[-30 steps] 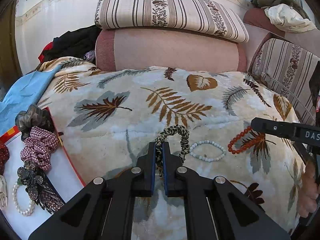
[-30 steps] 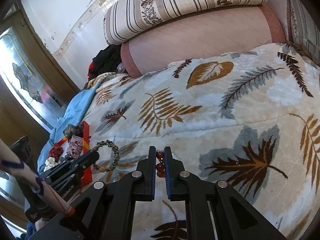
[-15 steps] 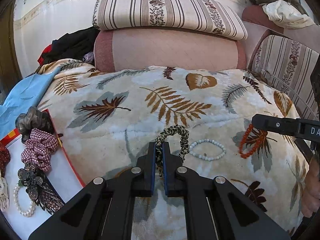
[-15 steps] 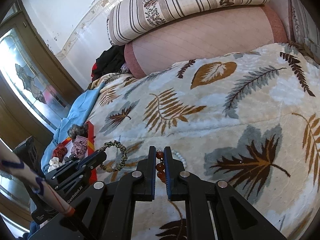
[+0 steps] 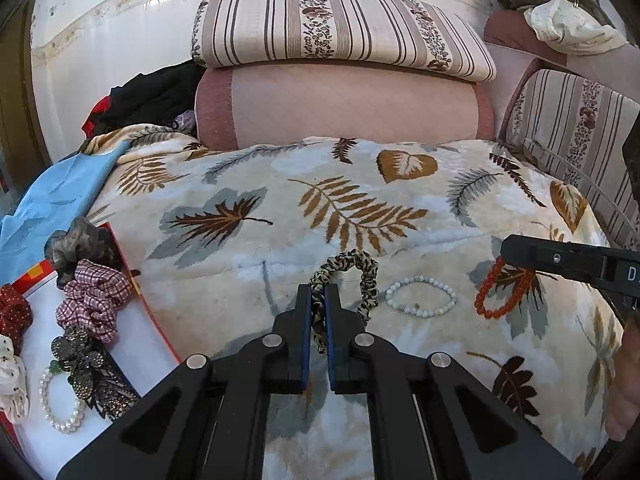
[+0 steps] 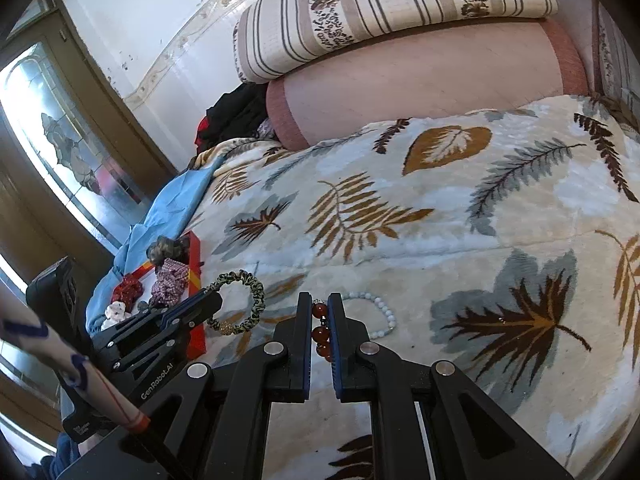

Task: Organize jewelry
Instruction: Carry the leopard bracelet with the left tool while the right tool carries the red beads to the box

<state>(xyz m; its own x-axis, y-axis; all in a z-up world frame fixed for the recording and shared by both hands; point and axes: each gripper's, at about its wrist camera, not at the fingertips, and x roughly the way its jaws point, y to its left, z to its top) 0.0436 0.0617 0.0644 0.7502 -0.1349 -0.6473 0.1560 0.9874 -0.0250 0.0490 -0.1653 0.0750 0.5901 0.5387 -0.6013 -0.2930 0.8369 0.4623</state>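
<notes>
My left gripper (image 5: pixel 318 300) is shut on a leopard-print scrunchie (image 5: pixel 368 276), whose loop sticks out ahead of the fingertips over the leaf-pattern blanket. In the right wrist view the same scrunchie (image 6: pixel 256 300) hangs from the left gripper (image 6: pixel 212 298). My right gripper (image 6: pixel 320 304) is shut on a red bead bracelet (image 6: pixel 320 334). From the left wrist view that red bracelet (image 5: pixel 500 296) dangles under the right gripper (image 5: pixel 508 254). Between the two lies a white bead bracelet (image 5: pixel 420 296) flat on the blanket, also visible as the white bracelet (image 6: pixel 384 312).
A red-rimmed box with a white floor (image 5: pixel 140 344) sits at the left edge of the blanket, holding several scrunchies, a dark beaded hair clip (image 5: pixel 88 372) and a pearl bracelet (image 5: pixel 60 408). Stacked cushions (image 5: pixel 340 100) close off the far side. A blue cloth (image 5: pixel 52 200) lies beyond the box.
The right gripper and its red bracelet have shifted a little to the right in the left wrist view, and the white bracelet has come into sight beside its fingers. The left gripper has kept still.
</notes>
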